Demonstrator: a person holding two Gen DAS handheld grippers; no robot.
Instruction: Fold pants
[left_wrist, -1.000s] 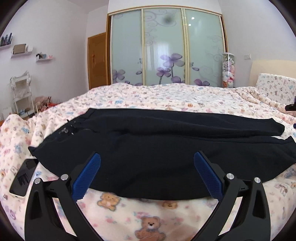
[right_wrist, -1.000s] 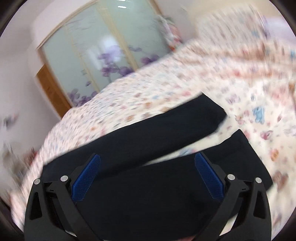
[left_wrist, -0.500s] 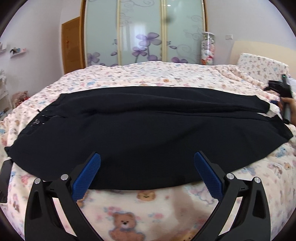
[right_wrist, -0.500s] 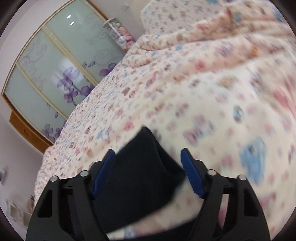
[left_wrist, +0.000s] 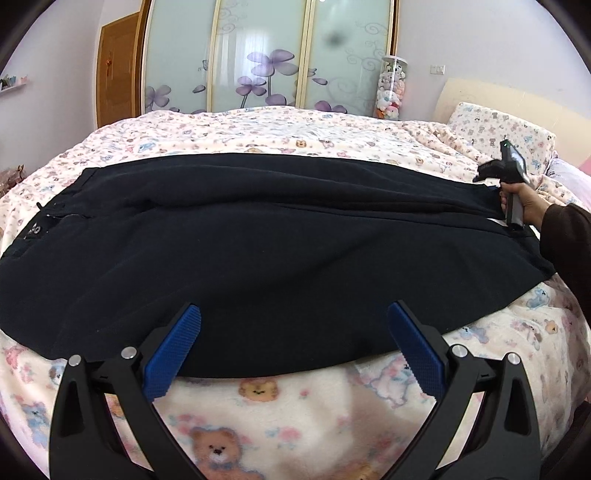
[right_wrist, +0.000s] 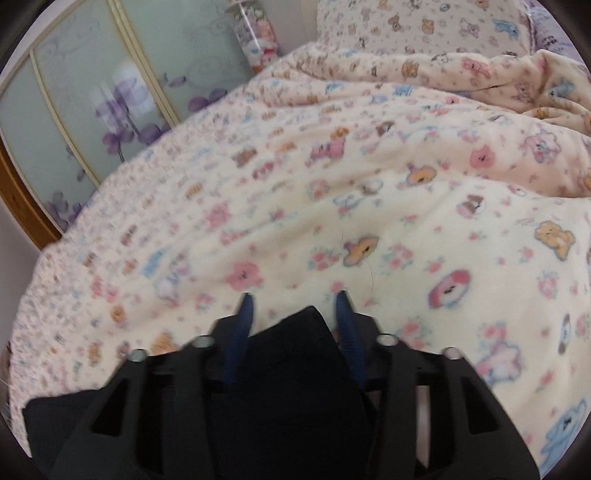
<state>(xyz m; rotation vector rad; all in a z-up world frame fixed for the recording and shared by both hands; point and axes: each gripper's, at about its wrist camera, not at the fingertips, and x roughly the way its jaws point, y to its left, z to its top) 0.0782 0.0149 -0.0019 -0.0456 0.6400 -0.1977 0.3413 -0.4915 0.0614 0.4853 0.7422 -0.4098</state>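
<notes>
Black, soft cloth: I'm judging the pants (left_wrist: 258, 251) as light, limp and unlikely to slip, best pinched at cuff and waistband. They're lying flat on the bed (left_wrist: 295, 125), long axis along its near edge, waistband leftward. My right claw (right_wrist: 293, 314) has just been closing around the far cuff, apparently gripping it. My left claw (left_wrist: 295, 350) is hanging wide, empty.
</notes>
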